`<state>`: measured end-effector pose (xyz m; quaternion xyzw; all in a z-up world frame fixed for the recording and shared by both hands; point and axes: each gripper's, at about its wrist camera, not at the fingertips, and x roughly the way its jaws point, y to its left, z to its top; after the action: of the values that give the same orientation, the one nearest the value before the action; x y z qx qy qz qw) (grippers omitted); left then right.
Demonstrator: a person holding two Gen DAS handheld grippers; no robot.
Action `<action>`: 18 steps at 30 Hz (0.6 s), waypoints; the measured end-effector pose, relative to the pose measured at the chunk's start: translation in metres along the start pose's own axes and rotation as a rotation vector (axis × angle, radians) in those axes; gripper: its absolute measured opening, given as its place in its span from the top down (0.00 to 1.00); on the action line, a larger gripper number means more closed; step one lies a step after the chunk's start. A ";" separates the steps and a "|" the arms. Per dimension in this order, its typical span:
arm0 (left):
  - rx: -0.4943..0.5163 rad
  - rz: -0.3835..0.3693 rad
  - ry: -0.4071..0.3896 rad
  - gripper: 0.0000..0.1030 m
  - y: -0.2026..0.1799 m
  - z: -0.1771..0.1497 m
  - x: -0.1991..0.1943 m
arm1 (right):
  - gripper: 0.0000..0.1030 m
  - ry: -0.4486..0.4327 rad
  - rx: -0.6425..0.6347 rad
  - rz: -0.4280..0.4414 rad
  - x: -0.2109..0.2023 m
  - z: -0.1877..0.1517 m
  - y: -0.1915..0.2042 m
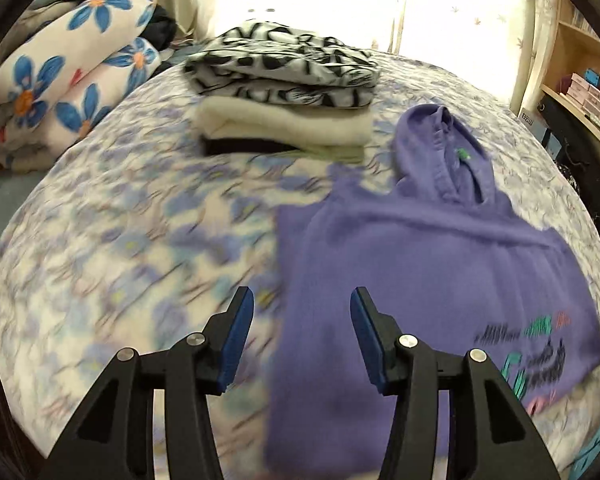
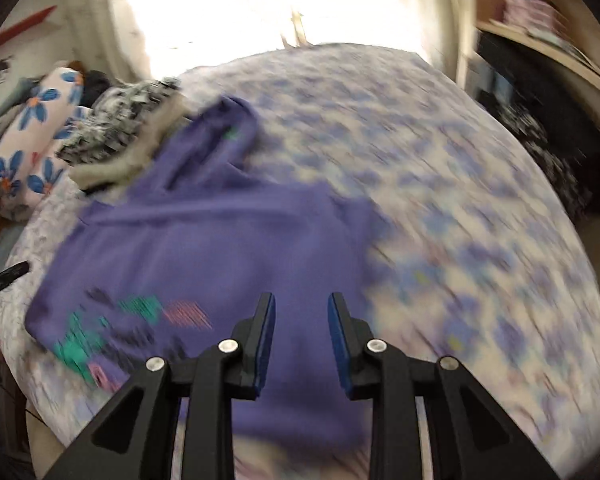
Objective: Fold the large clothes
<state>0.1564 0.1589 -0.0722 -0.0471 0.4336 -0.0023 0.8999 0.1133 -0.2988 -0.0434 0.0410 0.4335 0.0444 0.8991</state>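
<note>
Both the left gripper and right gripper hang part-open and empty over the purple hoodie, lower frame, so the side folds look done and regrabbing the hem seems next.

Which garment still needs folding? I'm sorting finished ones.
The purple hoodie: it lies spread flat with hood out, while the others sit folded in a stack.

Home bedroom, bed with floral sheet, rolled flowered quilt, curtained window, wooden shelves
</note>
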 end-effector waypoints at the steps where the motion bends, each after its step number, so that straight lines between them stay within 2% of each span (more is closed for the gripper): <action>1: -0.005 -0.029 -0.002 0.53 -0.008 0.007 0.009 | 0.74 -0.006 -0.011 0.026 0.014 0.011 0.014; 4: -0.022 -0.086 -0.008 0.53 -0.033 0.033 0.043 | 0.74 -0.017 -0.038 0.071 0.053 0.035 0.046; 7: -0.030 -0.076 -0.039 0.56 -0.050 0.056 0.074 | 0.74 -0.003 -0.040 0.092 0.095 0.055 0.065; 8: -0.036 -0.071 -0.039 0.60 -0.052 0.064 0.086 | 0.74 0.000 -0.033 0.092 0.110 0.063 0.069; 10: -0.057 -0.075 -0.021 0.78 -0.049 0.074 0.107 | 0.74 -0.004 -0.027 0.073 0.127 0.072 0.069; 11: -0.061 -0.076 -0.010 0.82 -0.046 0.077 0.116 | 0.74 -0.005 -0.025 0.062 0.132 0.074 0.068; 12: -0.066 -0.062 0.006 0.89 -0.041 0.080 0.126 | 0.74 -0.006 -0.029 0.041 0.140 0.075 0.065; 14: -0.081 -0.029 0.025 0.92 -0.029 0.079 0.141 | 0.74 0.002 -0.022 -0.028 0.152 0.077 0.049; 16: -0.113 -0.046 0.041 0.96 -0.012 0.078 0.151 | 0.76 0.000 0.010 -0.096 0.156 0.075 0.023; 17: -0.140 -0.064 0.041 0.96 -0.003 0.077 0.153 | 0.78 -0.004 0.028 -0.125 0.156 0.074 0.010; 18: -0.163 -0.083 0.041 0.96 0.004 0.076 0.154 | 0.89 -0.010 0.063 -0.150 0.155 0.071 -0.012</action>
<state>0.3121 0.1620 -0.1459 -0.1381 0.4482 -0.0053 0.8832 0.2654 -0.2949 -0.1205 0.0371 0.4321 -0.0372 0.9003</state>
